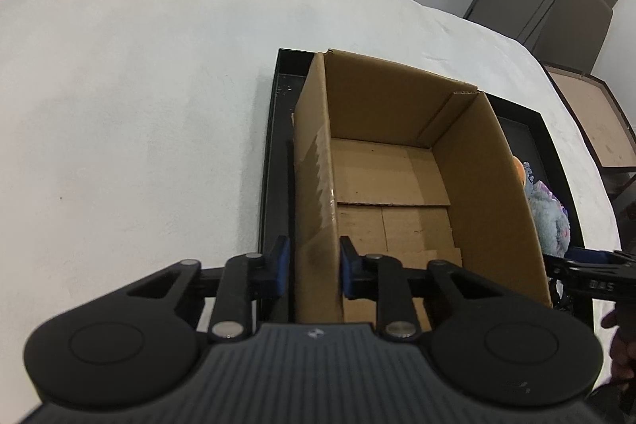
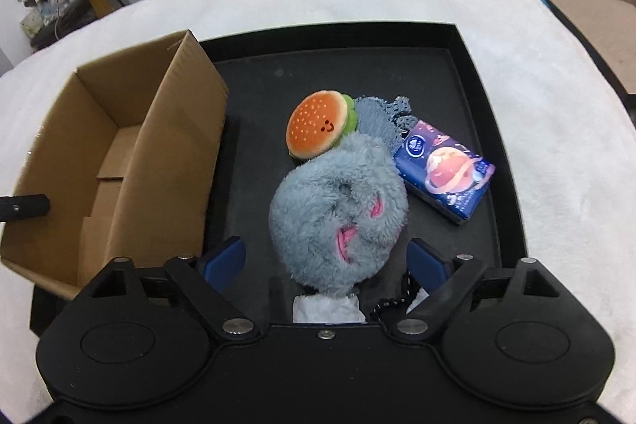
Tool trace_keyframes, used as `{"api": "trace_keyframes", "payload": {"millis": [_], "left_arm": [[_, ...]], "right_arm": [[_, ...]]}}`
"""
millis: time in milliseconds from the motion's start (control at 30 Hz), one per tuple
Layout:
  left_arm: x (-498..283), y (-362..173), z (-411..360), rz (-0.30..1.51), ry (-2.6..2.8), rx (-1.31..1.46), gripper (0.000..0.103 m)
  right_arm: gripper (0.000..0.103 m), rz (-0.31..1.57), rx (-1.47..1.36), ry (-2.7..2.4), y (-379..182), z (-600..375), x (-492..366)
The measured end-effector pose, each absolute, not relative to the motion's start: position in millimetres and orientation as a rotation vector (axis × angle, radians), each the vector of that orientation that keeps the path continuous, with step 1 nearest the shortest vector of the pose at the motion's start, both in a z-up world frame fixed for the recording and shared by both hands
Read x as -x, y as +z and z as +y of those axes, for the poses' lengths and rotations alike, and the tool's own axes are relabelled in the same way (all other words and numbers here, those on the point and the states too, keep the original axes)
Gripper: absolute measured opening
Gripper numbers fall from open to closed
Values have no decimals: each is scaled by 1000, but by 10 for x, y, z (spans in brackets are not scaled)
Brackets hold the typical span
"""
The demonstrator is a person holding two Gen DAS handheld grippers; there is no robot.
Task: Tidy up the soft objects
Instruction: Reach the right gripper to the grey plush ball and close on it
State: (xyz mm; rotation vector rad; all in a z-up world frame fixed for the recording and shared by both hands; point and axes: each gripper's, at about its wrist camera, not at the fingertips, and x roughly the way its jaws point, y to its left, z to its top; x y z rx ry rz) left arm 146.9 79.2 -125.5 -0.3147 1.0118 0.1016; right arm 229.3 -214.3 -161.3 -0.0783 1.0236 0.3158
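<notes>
Your left gripper (image 1: 312,267) straddles the near-left wall of the cardboard box (image 1: 401,161), 1 blue pad outside and 1 inside. The pads sit close to the wall on both sides, but you can't tell if they actually pinch it. The box stands open-topped in the left part of the black tray (image 1: 278,130), w/ only bare cardboard floor showing inside. The tray rests on a white cloth-covered table (image 1: 131,106).

In the right wrist view, your right gripper (image 2: 324,259) is spread wide, pads on either side of the grey-blue plush toy (image 2: 338,217) w/out touching it. The plush lies mid-tray, pink markings facing up. At its 12 o'clock, touching it, sits the burger plush (image 2: 318,124), orange bun w/ a small face and a green lettuce edge. A grey knitted cloth (image 2: 379,118) pokes out at about 1 o'clock, partly under both. The blue tissue pack (image 2: 445,173), planet print, lies at 3 o'clock, just beside the plush. Sth white and crumpled (image 2: 328,308) shows at the plush's 6 o'clock; can't tell what it is.

The box (image 2: 119,161) is at 9 o'clock from the toys, in the same tray (image 2: 493,130).
</notes>
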Motion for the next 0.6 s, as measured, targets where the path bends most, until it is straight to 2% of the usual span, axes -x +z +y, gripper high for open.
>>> {"api": "trace_keyframes", "payload": {"millis": [200, 367, 600], "left_arm": [[-1588, -1278, 780, 1052, 66, 301, 17], [-1642, -1295, 804, 1069, 69, 306, 17], [-1673, -1343, 791, 1068, 78, 296, 17]], "right_arm": [[78, 1066, 119, 304, -1732, -2091, -2419], [65, 1063, 134, 299, -1699, -2078, -2475], [61, 1026, 141, 292, -1569, -2062, -2374]]}}
